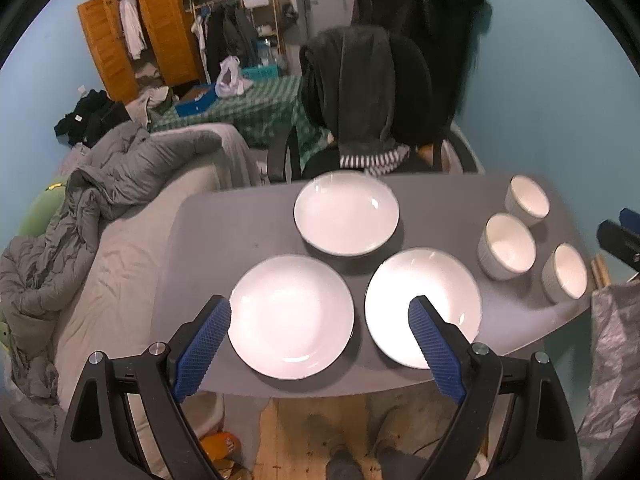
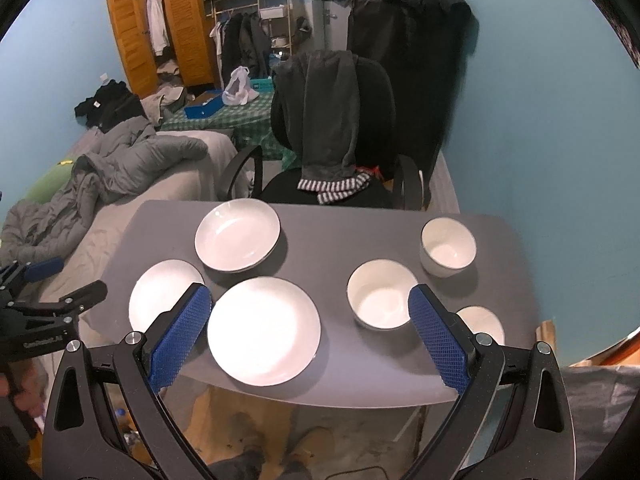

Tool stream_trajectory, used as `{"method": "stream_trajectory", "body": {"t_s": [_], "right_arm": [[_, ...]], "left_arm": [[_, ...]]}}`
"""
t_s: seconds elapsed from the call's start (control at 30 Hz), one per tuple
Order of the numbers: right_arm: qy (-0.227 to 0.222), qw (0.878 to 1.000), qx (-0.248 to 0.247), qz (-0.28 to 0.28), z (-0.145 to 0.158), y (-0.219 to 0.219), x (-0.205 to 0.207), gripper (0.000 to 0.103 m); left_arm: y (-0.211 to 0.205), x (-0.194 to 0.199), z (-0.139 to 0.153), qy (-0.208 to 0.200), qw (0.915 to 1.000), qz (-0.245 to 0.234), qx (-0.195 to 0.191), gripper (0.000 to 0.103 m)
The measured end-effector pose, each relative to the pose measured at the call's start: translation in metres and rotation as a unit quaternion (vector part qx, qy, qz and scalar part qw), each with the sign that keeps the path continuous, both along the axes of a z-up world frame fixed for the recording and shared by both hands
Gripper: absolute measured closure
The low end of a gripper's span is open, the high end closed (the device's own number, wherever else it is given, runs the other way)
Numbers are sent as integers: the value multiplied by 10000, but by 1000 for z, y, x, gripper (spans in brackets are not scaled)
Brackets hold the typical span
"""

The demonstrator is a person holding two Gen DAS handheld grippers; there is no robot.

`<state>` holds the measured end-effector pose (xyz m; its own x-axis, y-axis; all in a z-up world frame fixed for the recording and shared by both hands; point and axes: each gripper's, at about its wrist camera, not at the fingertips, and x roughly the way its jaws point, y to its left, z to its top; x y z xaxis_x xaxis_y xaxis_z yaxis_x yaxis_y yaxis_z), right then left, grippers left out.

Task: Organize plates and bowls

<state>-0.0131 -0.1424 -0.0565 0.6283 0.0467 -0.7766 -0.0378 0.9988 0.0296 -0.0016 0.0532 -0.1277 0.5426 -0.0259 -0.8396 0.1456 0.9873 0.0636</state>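
Three white plates lie on the grey table (image 1: 224,224): a far one (image 1: 346,213), a near-left one (image 1: 291,316) and a near-right one (image 1: 422,306). Three white bowls stand in a row at the right: far (image 1: 527,200), middle (image 1: 507,246), near (image 1: 565,272). My left gripper (image 1: 320,312) is open and empty above the table's near edge, over the near-left plate. My right gripper (image 2: 310,308) is open and empty, above the near edge between the near-right plate (image 2: 264,330) and the middle bowl (image 2: 382,294). The near bowl (image 2: 482,322) is partly hidden by its right finger.
A black office chair (image 1: 360,92) draped with dark clothes stands behind the table. A bed with a grey duvet (image 1: 120,168) is at the left. A grey fabric item (image 1: 612,340) sits at the table's right. Wooden floor (image 1: 304,432) lies below the near edge.
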Motion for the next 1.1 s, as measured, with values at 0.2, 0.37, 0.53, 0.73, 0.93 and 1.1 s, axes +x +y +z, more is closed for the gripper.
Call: {"method": "stream_trajectory", "body": {"t_s": [0.2,0.37,0.53,0.73,0.93,1.1], "right_arm": [[186,9998,94,-5,-28,-2,1,5],[315,9995,31,15,-52,-4,3,5],[452,9990,-16,60,-74,-6,4,5],[657,9977,-75,179,-95,-8,12,5],[765,9968,-19,227,-116,-12,20,5],[869,9960,23,194,-136,-18,28,5]], "left_arm": [[-1,5,-32,175,9998,-90,-59,12],[-13,11,-61,568,9979,-255,-158,12],[-28,14,-85,745,9963,-392,-184,12],[-43,18,-114,904,9945,-516,-74,20],[-49,23,-136,950,9943,-440,-201,30],[-46,26,-150,966,9944,-324,-297,30]]}}
